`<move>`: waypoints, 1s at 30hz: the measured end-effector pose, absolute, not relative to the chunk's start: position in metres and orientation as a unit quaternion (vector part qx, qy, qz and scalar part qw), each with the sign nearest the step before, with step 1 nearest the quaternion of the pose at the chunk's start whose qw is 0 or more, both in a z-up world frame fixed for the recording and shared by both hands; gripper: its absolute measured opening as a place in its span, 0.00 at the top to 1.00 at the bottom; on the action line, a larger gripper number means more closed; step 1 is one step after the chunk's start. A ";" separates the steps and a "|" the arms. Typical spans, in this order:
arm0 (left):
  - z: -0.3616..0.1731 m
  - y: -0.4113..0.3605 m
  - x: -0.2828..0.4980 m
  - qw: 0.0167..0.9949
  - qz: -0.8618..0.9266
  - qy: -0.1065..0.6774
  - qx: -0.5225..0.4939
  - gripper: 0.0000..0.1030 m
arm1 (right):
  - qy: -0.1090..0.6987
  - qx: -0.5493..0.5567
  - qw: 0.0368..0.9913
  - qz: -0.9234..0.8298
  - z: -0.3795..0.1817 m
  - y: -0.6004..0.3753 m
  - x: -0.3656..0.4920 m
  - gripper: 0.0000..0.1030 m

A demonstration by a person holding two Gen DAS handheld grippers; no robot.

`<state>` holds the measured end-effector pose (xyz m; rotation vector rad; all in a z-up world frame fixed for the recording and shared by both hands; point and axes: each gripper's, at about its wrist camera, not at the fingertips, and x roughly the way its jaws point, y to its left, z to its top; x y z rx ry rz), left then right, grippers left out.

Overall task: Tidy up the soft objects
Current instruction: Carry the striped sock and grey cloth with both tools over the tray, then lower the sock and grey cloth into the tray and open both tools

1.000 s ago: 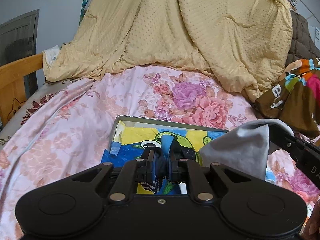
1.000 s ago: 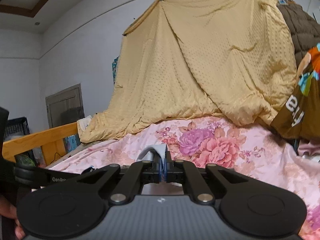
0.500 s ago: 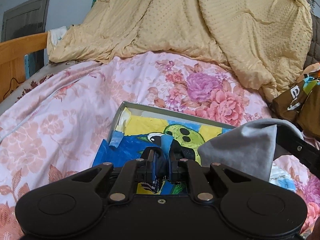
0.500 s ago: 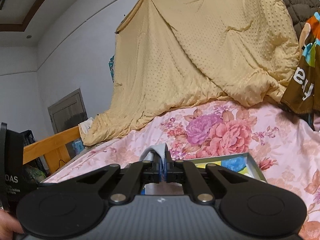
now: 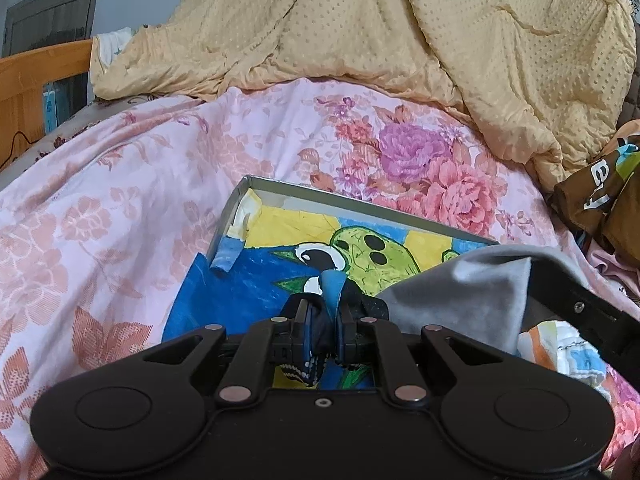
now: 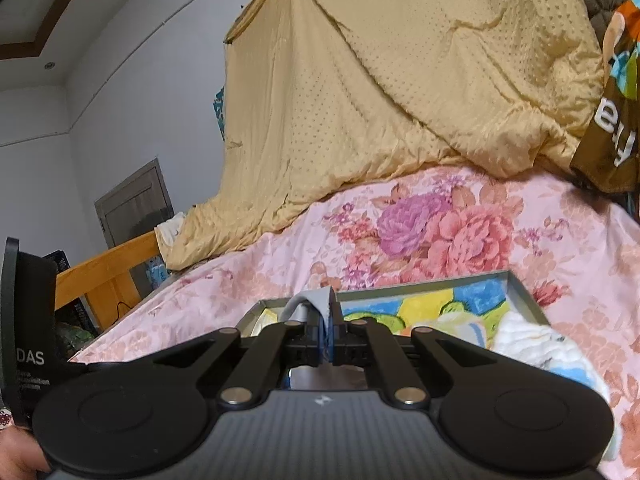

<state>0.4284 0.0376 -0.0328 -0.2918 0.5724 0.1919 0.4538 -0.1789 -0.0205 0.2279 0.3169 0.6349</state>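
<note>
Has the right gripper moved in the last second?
Yes. In the right wrist view the tray, out of sight a second ago, now shows under the right gripper, and the floral sheet fills more frame: it dropped toward the tray.

2 wrist views, shared tray (image 5: 352,200)

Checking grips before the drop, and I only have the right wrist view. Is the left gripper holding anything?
Observer: Yes. The left gripper is shut on a dark patterned cloth.
Operator: Where is it relative to the tray?
Observer: Over the near part of the tray, above the blue-painted area of its floor.
Operator: I only see a sliver of grey at my fingertips. How much is there?
Observer: A broad fold of grey cloth hangs from the right gripper and hides the tray's right side in the left wrist view.
</note>
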 end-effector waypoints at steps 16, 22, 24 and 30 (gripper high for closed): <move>-0.050 0.041 0.433 0.937 0.099 0.301 -0.146 0.85 | 0.200 0.107 0.924 0.308 -0.040 -0.162 0.460 0.97; -0.057 0.045 0.435 0.932 0.096 0.316 -0.153 0.83 | 0.229 0.110 0.919 0.302 -0.051 -0.158 0.469 0.95; -0.060 0.045 0.435 0.930 0.095 0.319 -0.155 0.82 | 0.238 0.107 0.918 0.299 -0.054 -0.157 0.471 0.94; -0.063 0.046 0.435 0.928 0.091 0.323 -0.160 0.79 | 0.268 0.103 0.915 0.283 -0.064 -0.155 0.478 0.91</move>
